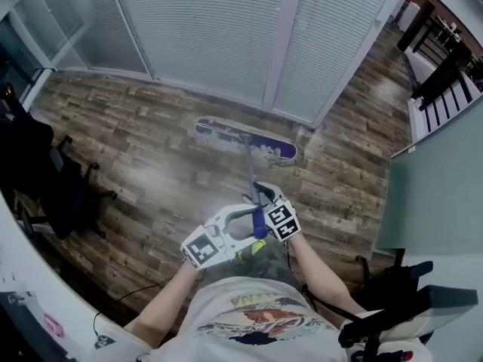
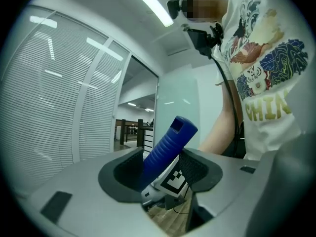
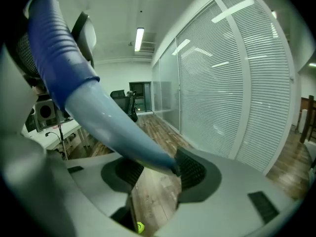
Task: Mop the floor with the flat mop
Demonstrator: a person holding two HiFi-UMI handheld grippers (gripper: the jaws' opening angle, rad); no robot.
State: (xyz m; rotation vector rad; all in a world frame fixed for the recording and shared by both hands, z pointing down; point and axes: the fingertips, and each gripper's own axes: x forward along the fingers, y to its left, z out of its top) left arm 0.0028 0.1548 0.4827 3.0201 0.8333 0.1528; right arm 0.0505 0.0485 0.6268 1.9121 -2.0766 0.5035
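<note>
The mop (image 1: 245, 140) is seen lying flat on the wooden floor (image 1: 151, 164), just in front of the white blinds (image 1: 211, 29) and well ahead of the person. Its head is set crosswise, with the handle (image 1: 249, 168) rising from its middle back toward the person's body.

The left gripper (image 1: 249, 221) is held level at the top of the handle. In the left gripper view its jaws (image 2: 160, 174) are clenched on the blue ribbed grip (image 2: 168, 147), which slants up and to the right between the dark pads. The marker cube of the right gripper is seen just behind the grip.

The right gripper (image 1: 260, 194) is placed just ahead of the left one and tilted downward. In the right gripper view its jaws (image 3: 153, 174) are closed around the pale blue handle (image 3: 108, 120), which crosses from upper left down to the right pad; the grip (image 3: 54, 53) shows above.

A dark chair (image 1: 53, 187) stands at the left of the floor.
</note>
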